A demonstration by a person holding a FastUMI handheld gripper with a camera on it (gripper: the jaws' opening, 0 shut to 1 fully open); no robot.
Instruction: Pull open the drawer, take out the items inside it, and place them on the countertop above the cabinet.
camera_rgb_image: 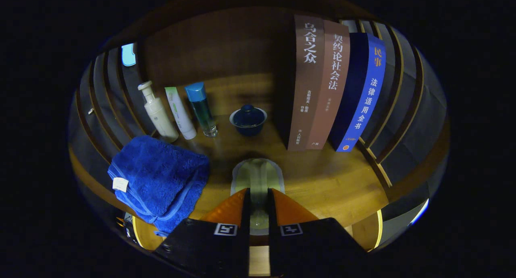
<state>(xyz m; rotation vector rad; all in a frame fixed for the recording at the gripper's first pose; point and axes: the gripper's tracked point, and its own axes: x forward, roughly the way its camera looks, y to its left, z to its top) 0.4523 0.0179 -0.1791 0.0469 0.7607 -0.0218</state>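
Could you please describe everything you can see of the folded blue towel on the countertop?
The blue towel looks like thick, fluffy terry cloth, folded into a stack with stitched hems and a small white tag at its near corner. It lies flat on the wooden countertop, partly overhanging the front edge, in front of the white pump bottle. The gripper is beside it, not touching, fingers nearly closed around a pale flat item.

My view is dim overall, the wooden countertop (pixel 322 181) the brightest patch, lit warm from above toward four o'clock. The back panel at twelve o'clock sinks into brown shadow. The books (pixel 318 84) cast shade to their nine o'clock side. Fisheye bending curves the slats at three and nine o'clock. My gripper (pixel 258 205), fingers pinching a pale tube (pixel 258 175), looks soft and slightly blurred.
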